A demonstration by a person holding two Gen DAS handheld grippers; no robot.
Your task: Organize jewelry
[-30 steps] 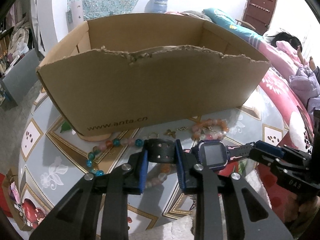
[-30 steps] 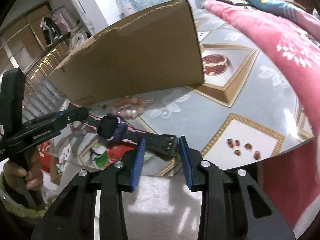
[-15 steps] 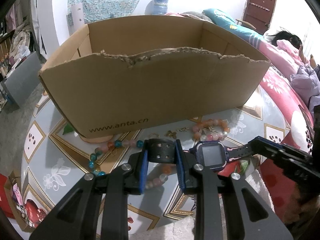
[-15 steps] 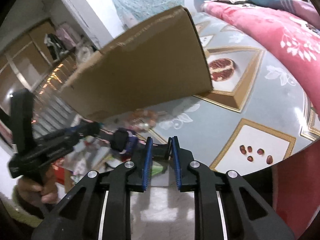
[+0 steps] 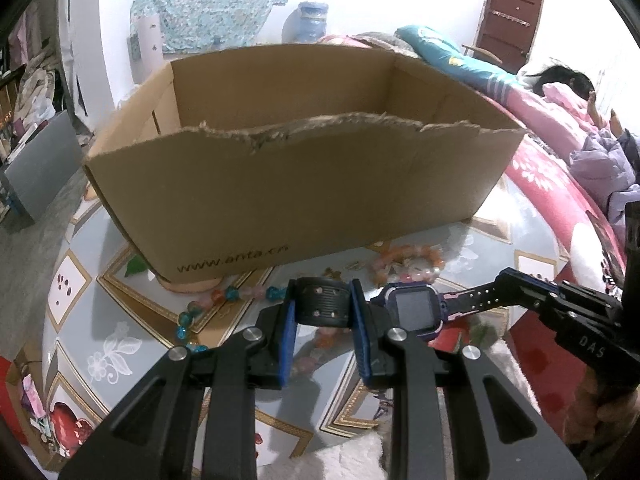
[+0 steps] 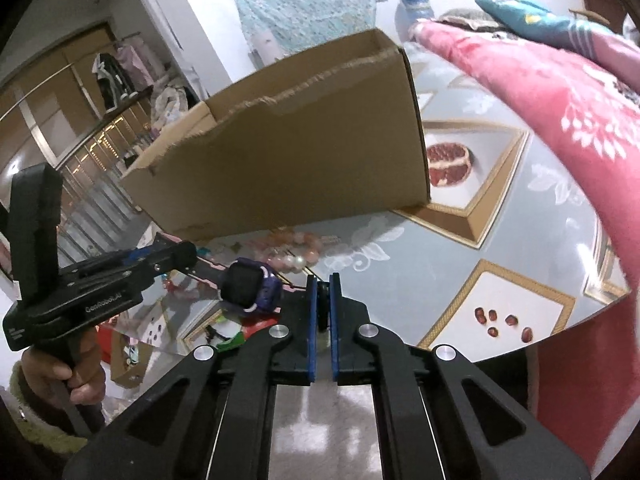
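On cardboard box [image 5: 304,184]: "www.anta.cn" | both hand-held grippers [image 5: 322,312] [image 6: 323,286] clamp watch [image 5: 414,306] strap

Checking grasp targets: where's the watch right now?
Held above the table edge, in front of the cardboard box: the watch spans the left gripper and the right gripper.

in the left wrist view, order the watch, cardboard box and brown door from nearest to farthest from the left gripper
1. watch: one strap between the left gripper pads, face just right.
2. cardboard box: on the table, straight ahead.
3. brown door: far wall, upper right.
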